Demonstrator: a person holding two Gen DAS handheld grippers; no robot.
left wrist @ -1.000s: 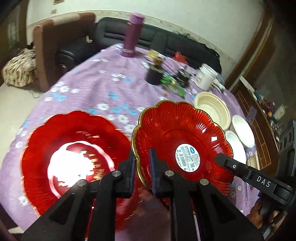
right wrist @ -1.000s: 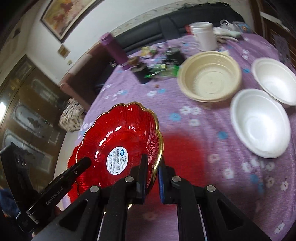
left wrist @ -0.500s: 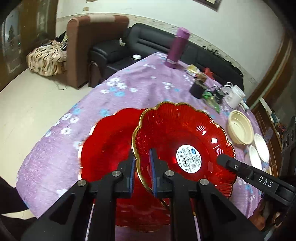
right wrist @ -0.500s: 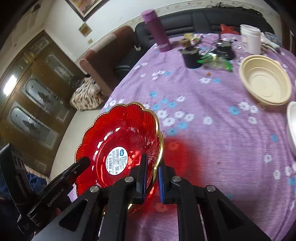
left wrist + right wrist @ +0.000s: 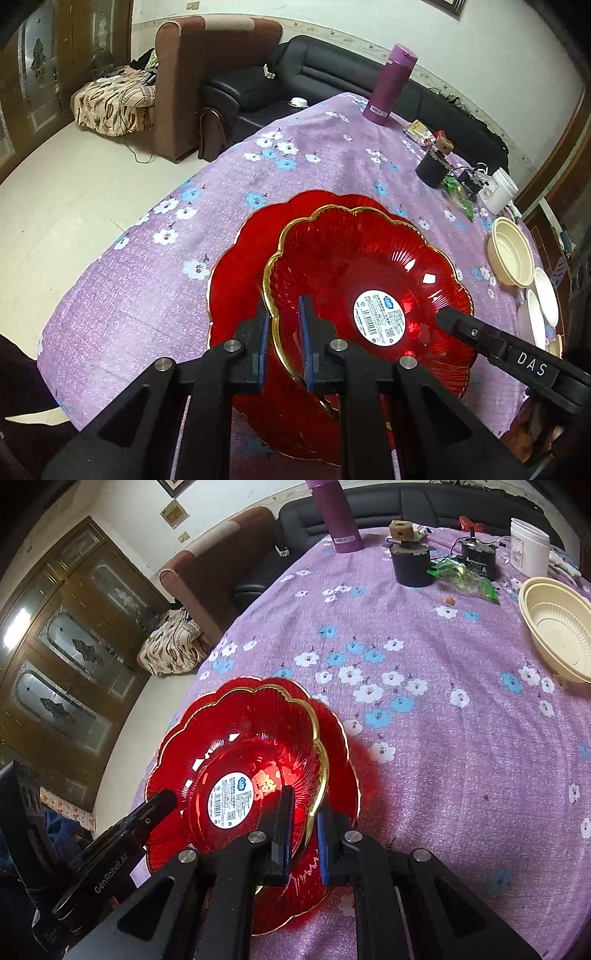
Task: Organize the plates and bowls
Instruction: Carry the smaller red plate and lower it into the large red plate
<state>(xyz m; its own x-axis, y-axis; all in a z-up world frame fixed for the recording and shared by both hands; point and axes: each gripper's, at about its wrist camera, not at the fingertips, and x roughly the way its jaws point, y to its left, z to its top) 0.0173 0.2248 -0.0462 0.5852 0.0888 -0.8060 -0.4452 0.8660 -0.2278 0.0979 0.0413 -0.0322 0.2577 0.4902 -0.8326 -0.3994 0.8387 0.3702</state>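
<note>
Held plate: a scalloped red glass plate with a gold rim (image 5: 369, 266), bearing a round white barcode sticker (image 5: 379, 316) at its centre, held over the lower plate; contact between the two cannot be told.
Lower plate: a second scalloped red plate (image 5: 240, 266) lies flat on the table, showing at the left and beneath the held one.
Left gripper (image 5: 282, 343): blue pads pinched on the held plate's near-left rim.
Right gripper (image 5: 303, 821): pads clamped on the same plate's opposite rim.
Table: purple cloth with white and blue flowers (image 5: 424, 738).
Bowls: a cream ribbed plastic bowl (image 5: 511, 256) and two white bowls (image 5: 541, 306) sit well apart at the right edge.
Far end: a purple flask (image 5: 391, 85), a black pot (image 5: 410, 566), a white jar (image 5: 528, 546).
</note>
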